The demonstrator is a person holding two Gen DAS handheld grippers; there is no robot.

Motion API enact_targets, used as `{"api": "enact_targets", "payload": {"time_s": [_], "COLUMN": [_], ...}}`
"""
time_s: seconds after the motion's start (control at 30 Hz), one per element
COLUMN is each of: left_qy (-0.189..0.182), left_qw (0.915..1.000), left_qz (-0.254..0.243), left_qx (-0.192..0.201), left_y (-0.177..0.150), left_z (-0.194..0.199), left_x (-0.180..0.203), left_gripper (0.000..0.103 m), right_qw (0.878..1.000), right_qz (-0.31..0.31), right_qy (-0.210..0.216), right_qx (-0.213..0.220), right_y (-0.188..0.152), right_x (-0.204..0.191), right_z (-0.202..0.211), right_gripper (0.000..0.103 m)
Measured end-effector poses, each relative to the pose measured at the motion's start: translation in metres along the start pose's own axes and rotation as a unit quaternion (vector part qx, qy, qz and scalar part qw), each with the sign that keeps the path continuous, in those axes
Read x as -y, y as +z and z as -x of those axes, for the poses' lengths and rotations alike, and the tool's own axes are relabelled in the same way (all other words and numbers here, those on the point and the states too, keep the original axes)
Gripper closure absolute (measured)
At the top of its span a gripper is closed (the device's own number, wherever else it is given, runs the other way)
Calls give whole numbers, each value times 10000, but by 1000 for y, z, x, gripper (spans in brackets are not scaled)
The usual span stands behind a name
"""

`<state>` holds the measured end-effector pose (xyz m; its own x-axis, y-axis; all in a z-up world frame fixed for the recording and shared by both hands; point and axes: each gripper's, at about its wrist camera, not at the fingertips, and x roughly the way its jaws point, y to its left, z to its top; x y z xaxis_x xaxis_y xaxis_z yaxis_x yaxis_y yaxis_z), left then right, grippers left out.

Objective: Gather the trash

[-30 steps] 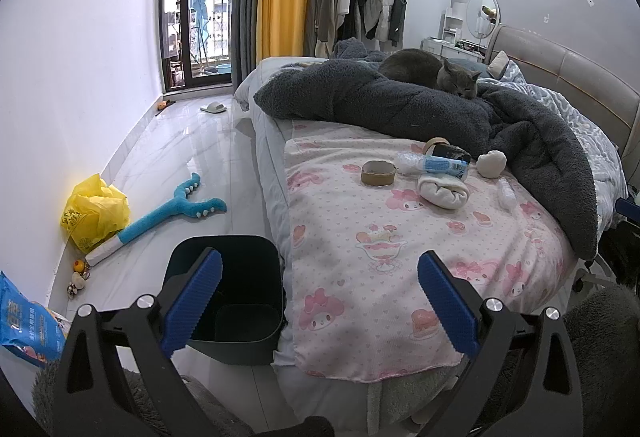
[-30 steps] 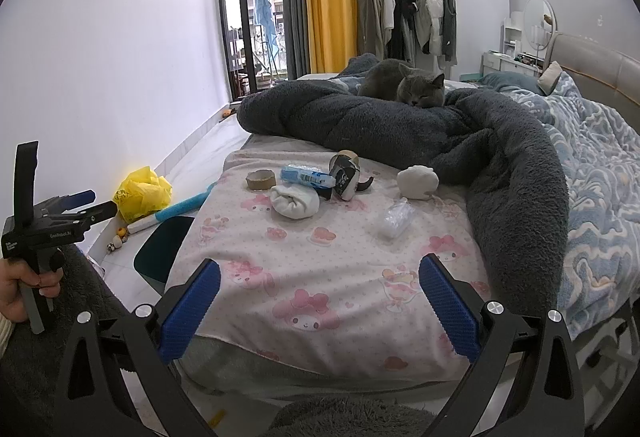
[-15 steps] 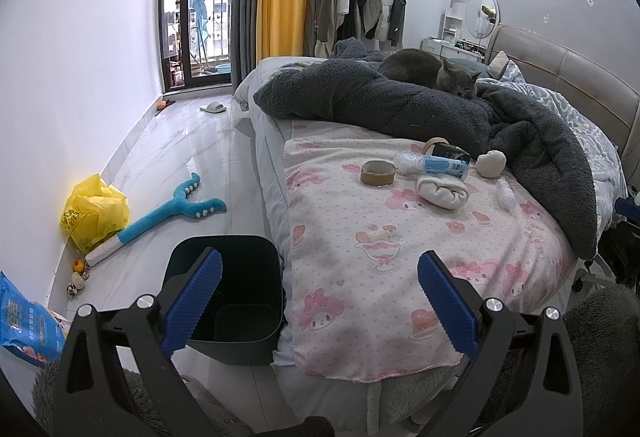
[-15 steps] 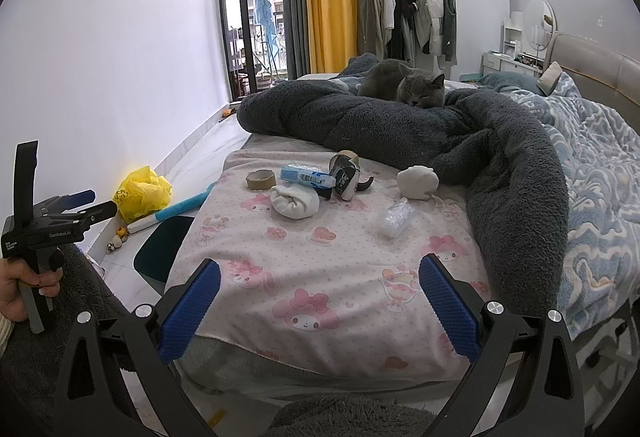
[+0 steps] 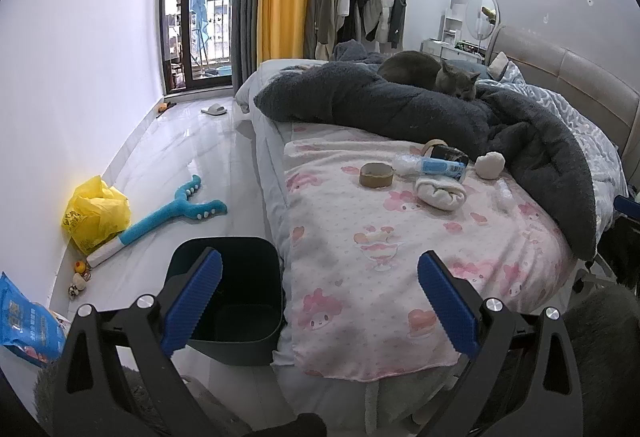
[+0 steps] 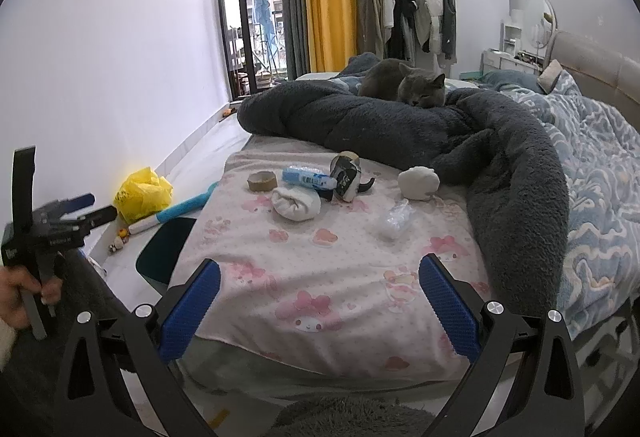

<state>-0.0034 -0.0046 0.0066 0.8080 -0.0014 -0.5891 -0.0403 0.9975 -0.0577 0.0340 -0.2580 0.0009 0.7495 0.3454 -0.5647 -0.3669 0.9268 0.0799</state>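
Trash lies on the pink bed sheet [image 6: 328, 277]: a brown tape roll [image 5: 376, 175] [image 6: 262, 181], a blue-labelled plastic bottle [image 5: 436, 167] [image 6: 308, 177], a white wad [image 5: 440, 193] [image 6: 296, 204], a dark wrapper [image 6: 346, 175], a clear plastic scrap [image 6: 394, 219] and a white lump [image 6: 418, 183]. A dark bin [image 5: 236, 289] [image 6: 160, 257] stands on the floor beside the bed. My left gripper [image 5: 320, 301] is open and empty, held above the bin and bed edge. My right gripper [image 6: 320, 305] is open and empty before the bed's near edge.
A grey cat [image 6: 404, 85] lies on a dark blanket [image 6: 500, 157] behind the trash. On the floor are a yellow bag [image 5: 96, 213], a blue toy [image 5: 176, 209] and a blue packet [image 5: 28, 321]. The left hand-held gripper shows in the right wrist view [image 6: 76, 213].
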Motion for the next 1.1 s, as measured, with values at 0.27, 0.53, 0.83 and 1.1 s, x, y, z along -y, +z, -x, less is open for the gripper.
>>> {"api": "enact_targets", "payload": {"time_s": [0.27,0.53,0.83,1.1], "left_qy": [-136,-219,-906,-1405], "left_qw": [9999,9989,9939,9854], "left_qz": [-77,-348,-567,-775], "left_qx": [-67,-226,-281,-561], "left_y": [6,11,25,37], "left_z": [-11,-31,-67,-116], "left_x": [8,18,38,62], "left_gripper": [3,4,14,23], "right_qw": [9999,9990,9965,9937], "right_qz": [-133,-154,-435,-626], "right_qy": [-41,-357,-536,-601], "right_qx": [40,-202,-466,-707], "right_y": [23,35,32,26], "right_x": [2,26,59,74], "right_z": [-16,-66,-116,-162], "right_gripper": [3,4,25,37]}}
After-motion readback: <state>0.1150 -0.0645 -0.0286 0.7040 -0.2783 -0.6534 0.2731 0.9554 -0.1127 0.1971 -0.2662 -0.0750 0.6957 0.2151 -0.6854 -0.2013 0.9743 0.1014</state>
